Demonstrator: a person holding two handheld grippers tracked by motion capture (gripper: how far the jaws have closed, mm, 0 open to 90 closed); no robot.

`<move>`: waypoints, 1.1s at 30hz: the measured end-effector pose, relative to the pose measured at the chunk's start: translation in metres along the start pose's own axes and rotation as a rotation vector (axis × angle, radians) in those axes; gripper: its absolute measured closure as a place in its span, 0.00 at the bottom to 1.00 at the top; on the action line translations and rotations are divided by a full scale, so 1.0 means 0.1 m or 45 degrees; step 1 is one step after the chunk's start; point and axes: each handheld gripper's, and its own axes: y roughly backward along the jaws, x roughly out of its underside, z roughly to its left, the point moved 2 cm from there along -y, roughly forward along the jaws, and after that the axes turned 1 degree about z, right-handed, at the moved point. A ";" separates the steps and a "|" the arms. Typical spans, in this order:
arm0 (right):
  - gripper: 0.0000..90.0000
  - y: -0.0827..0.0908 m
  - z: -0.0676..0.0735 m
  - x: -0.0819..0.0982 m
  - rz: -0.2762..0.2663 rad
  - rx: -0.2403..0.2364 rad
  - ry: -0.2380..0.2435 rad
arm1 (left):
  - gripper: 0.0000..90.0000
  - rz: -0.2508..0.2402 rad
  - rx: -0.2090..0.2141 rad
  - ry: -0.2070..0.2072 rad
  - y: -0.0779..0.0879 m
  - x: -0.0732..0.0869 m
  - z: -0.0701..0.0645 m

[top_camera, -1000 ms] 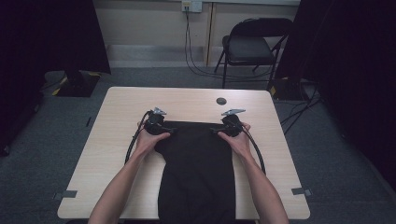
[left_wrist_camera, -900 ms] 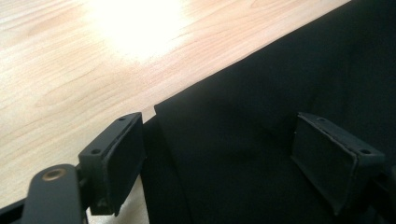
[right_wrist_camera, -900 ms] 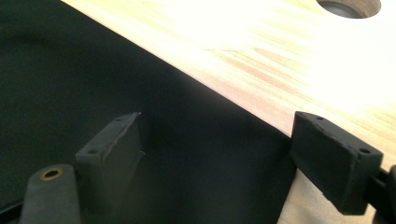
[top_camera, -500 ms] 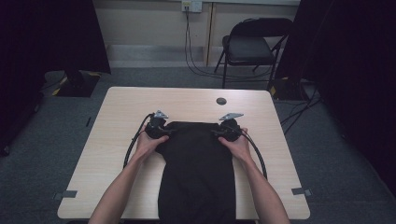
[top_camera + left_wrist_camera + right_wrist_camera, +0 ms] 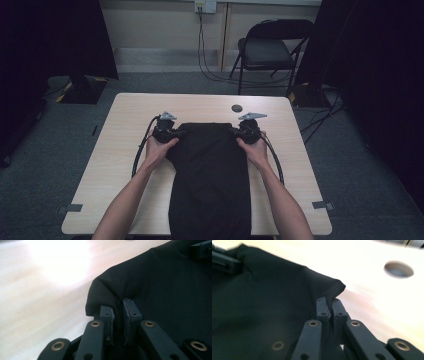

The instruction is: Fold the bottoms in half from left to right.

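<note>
At the far corners of the black cloth [image 5: 210,175], the left claw [image 5: 120,315] and the right claw [image 5: 328,308] have just been closing and now pinch a fold of fabric each. To do the lift well, I would raise both hands evenly and keep the far edge taut. It is matte and plain, lying lengthwise along the middle of the pale wooden bench [image 5: 125,120], its near end draping over the edge.
</note>
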 end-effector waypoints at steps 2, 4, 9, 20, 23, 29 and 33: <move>0.97 0.07 -0.01 -0.13 -0.036 0.008 0.018 | 0.89 -0.022 -0.001 -0.004 0.05 -0.07 0.01; 0.97 0.13 -0.01 -0.24 -0.065 0.015 0.032 | 0.89 -0.056 0.008 0.006 0.11 -0.14 0.01; 0.97 0.24 0.00 -0.42 -0.113 0.032 0.041 | 0.89 -0.108 -0.017 -0.021 0.25 -0.30 -0.01; 0.97 0.37 0.00 -0.81 -0.213 0.071 0.050 | 0.89 -0.214 -0.056 -0.036 0.48 -0.63 0.01; 0.97 0.41 0.03 -0.92 -0.249 0.078 0.051 | 0.89 -0.241 -0.067 -0.039 0.56 -0.67 0.01; 0.97 0.52 0.13 -0.98 -0.278 0.070 0.078 | 0.89 -0.271 -0.060 -0.069 0.73 -0.67 -0.04; 0.97 0.58 0.18 -0.91 -0.276 0.061 0.093 | 0.89 -0.274 -0.040 -0.101 0.80 -0.59 -0.13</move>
